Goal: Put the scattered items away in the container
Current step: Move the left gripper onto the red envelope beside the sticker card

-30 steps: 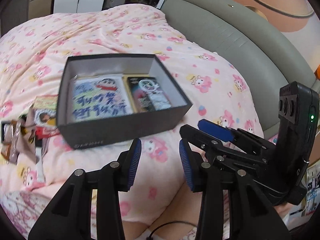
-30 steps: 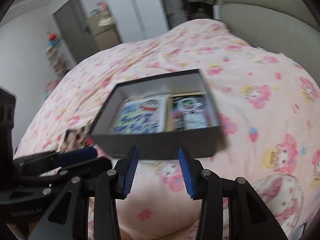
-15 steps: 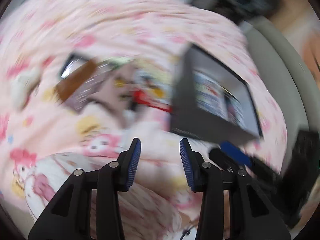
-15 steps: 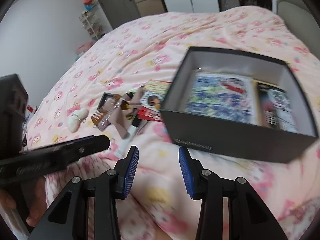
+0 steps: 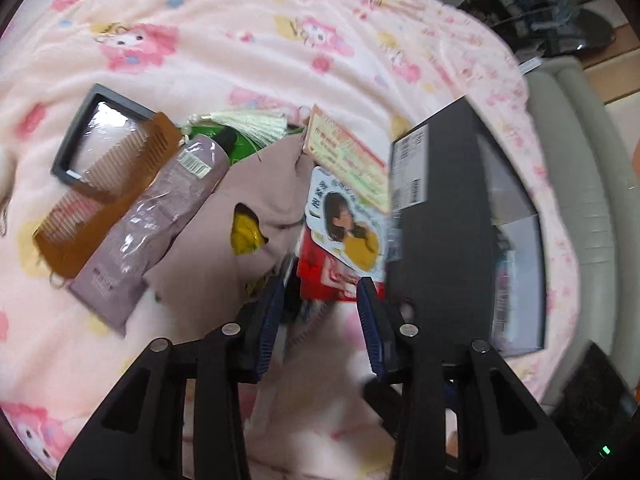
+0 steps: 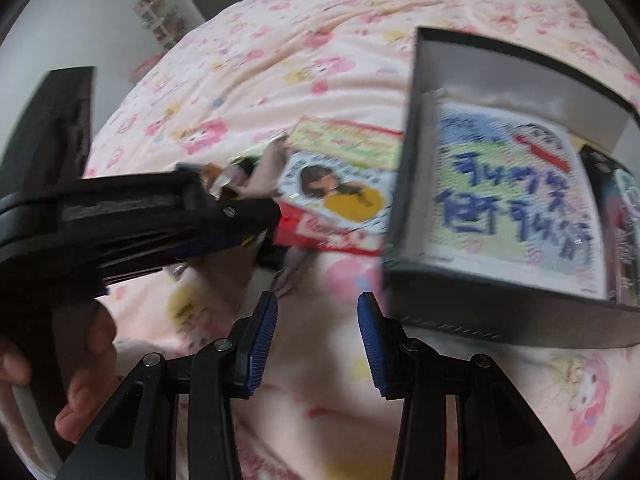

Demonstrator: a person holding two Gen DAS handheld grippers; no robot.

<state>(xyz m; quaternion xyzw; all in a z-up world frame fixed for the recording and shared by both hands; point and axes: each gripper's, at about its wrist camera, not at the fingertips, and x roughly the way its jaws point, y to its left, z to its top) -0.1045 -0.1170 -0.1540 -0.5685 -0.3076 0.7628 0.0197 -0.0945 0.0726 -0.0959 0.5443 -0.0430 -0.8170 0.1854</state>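
We have swung the left claw (image 5: 320,308), jaws spread, down to the red packet (image 5: 320,276) beside the box (image 5: 436,216). The right claw (image 6: 318,332) hangs spread, empty. Packet looks light, flexible; pinch its near edge.

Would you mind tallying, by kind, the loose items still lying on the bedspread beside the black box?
Comb: 1
Framed mirror: 1
Mauve tube: 1
Tassel: 1
Pinkish cloth: 1
Printed cards or packets: at least 3, overlapping
Total: at least 8; more may be hidden underneath.
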